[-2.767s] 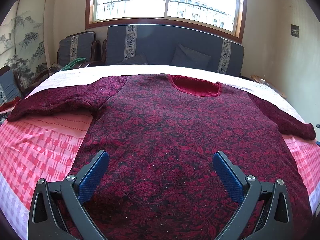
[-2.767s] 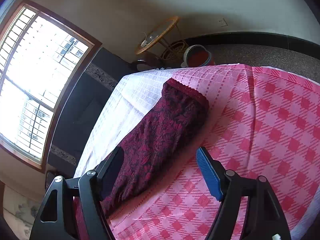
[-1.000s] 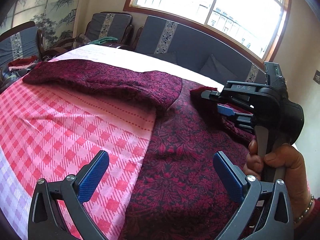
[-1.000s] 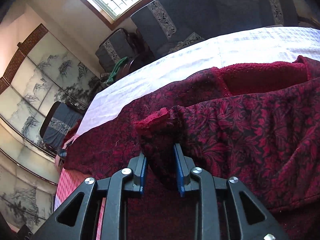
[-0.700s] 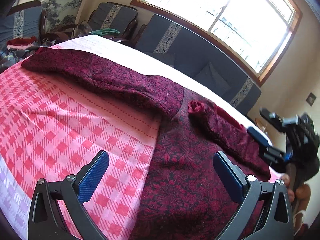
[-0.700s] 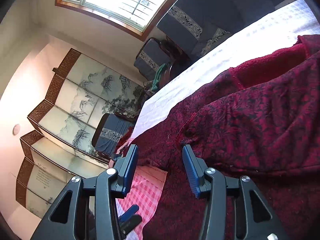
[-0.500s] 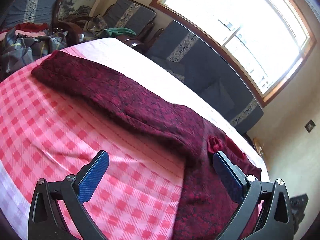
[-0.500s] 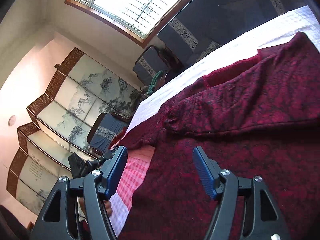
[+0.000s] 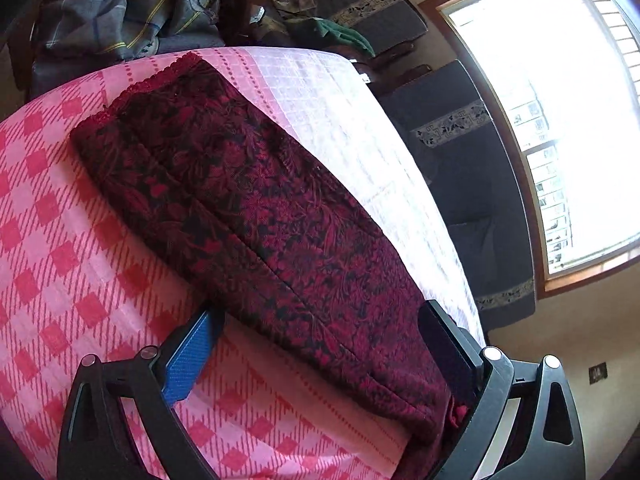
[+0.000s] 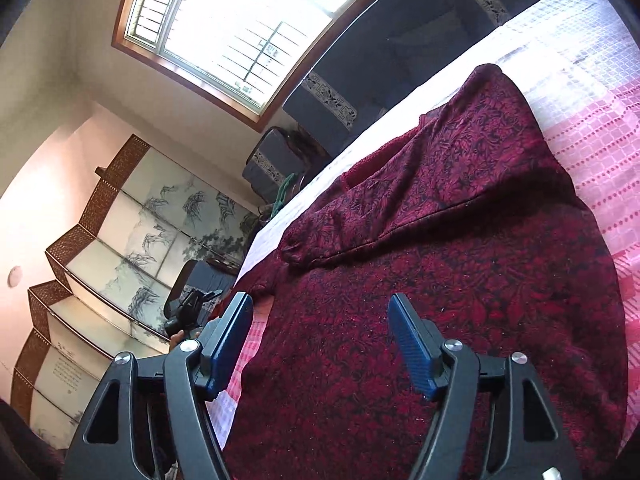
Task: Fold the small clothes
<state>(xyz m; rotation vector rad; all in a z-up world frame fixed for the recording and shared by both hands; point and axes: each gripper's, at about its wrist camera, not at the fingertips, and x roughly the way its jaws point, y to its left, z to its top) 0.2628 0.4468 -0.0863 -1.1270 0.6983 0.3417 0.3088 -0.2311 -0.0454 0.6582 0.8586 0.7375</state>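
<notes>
A dark red floral sweater lies flat on a pink checked bedspread (image 9: 64, 248). In the left wrist view its left sleeve (image 9: 256, 216) stretches away to a cuff (image 9: 144, 84) at upper left. My left gripper (image 9: 316, 344) is open, its jaws on either side of the sleeve near the shoulder. In the right wrist view the sweater body (image 10: 420, 320) fills the middle, with the right sleeve (image 10: 432, 188) folded across the chest. My right gripper (image 10: 320, 336) is open and empty above the body. The left gripper (image 10: 190, 308) shows small at the left there.
A dark sofa (image 9: 472, 168) stands under a bright window (image 9: 560, 80) beyond the bed. A pile of clothes (image 9: 120, 16) and armchairs sit past the bed's far corner. A painted folding screen (image 10: 120, 248) stands by the wall.
My right gripper carried the right sleeve across the chest, let go and drew back open. My left gripper moved left and down along the left sleeve and now straddles it.
</notes>
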